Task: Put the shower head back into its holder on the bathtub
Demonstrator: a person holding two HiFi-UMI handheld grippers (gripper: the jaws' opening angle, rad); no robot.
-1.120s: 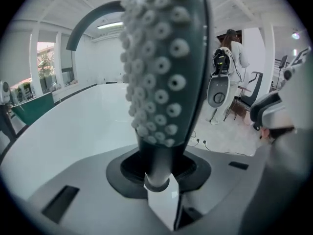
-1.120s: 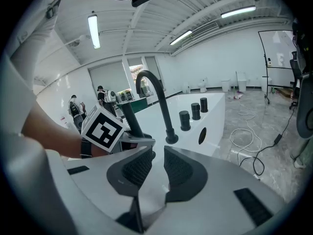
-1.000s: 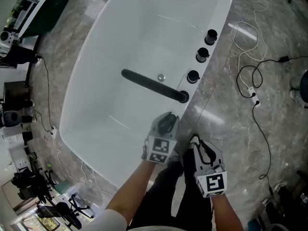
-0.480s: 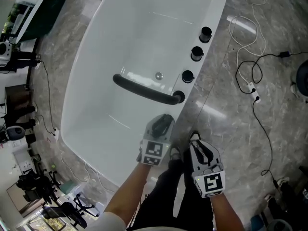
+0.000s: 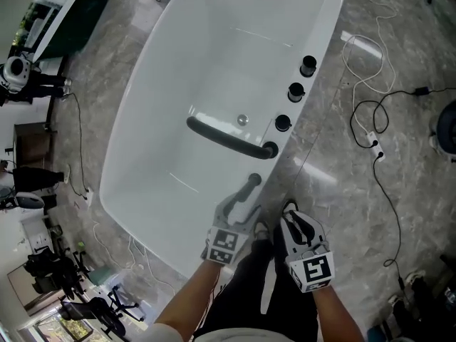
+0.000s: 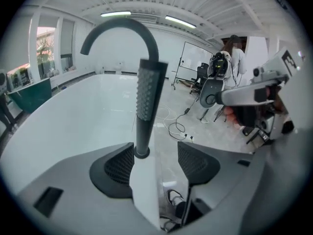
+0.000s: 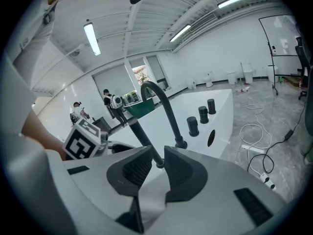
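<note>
The dark grey shower head stands upright in its holder on the rim of the white bathtub. In the left gripper view the shower head rises just ahead of the fingertips, nearer the left pad, and neither pad touches it. My left gripper has just been opening and its jaws stand wide apart, holding nothing. My right gripper hovers beside it over the floor, jaws a narrow gap apart and empty. It looks past the shower head at the tub.
A black arched faucet spout reaches over the tub just beyond the holder. Three black knobs line the rim farther along. White and black cables lie on the marble floor at the right. Equipment stands at the far left.
The left gripper has opened and drawn back toward me, off the shower head. The shower head now shows free in its holder. The right gripper has stayed put.
</note>
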